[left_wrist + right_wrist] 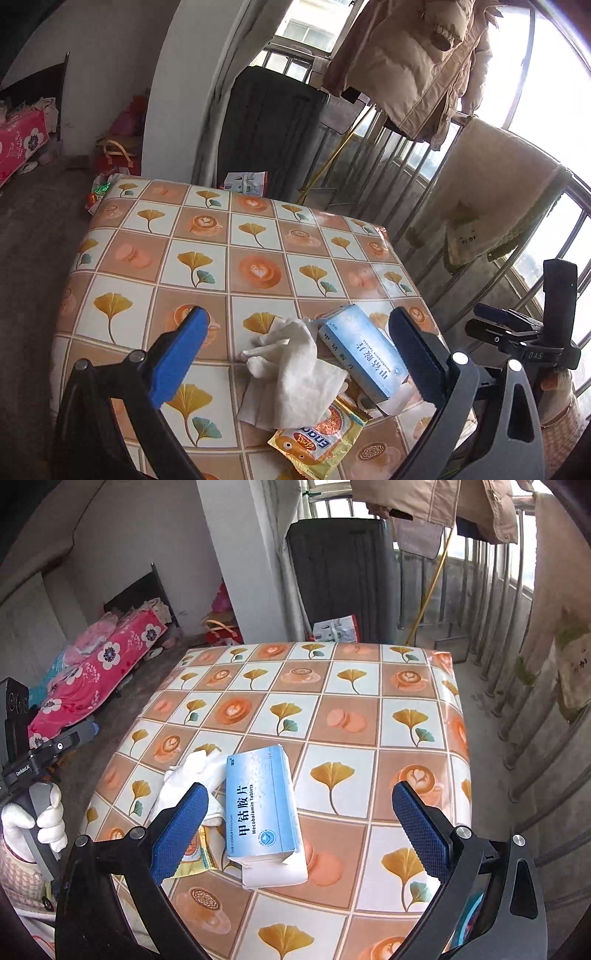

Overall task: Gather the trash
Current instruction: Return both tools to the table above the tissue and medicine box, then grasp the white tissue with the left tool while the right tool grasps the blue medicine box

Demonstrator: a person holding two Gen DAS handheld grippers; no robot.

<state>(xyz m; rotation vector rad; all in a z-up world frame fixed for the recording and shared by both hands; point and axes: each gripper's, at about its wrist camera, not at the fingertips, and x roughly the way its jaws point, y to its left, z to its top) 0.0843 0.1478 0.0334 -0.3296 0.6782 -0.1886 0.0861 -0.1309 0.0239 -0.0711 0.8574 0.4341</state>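
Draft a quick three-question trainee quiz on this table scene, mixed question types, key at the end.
1. True or false: the left gripper is shut on the white tissue.
2. Which item partly rests on the tissue? A) blue medicine box B) yellow snack wrapper C) a bottle
3. Fill in: both grippers, including the right gripper, have jaws that are ____.

Key: 1 false, it is open and holds nothing; 2 A; 3 open.
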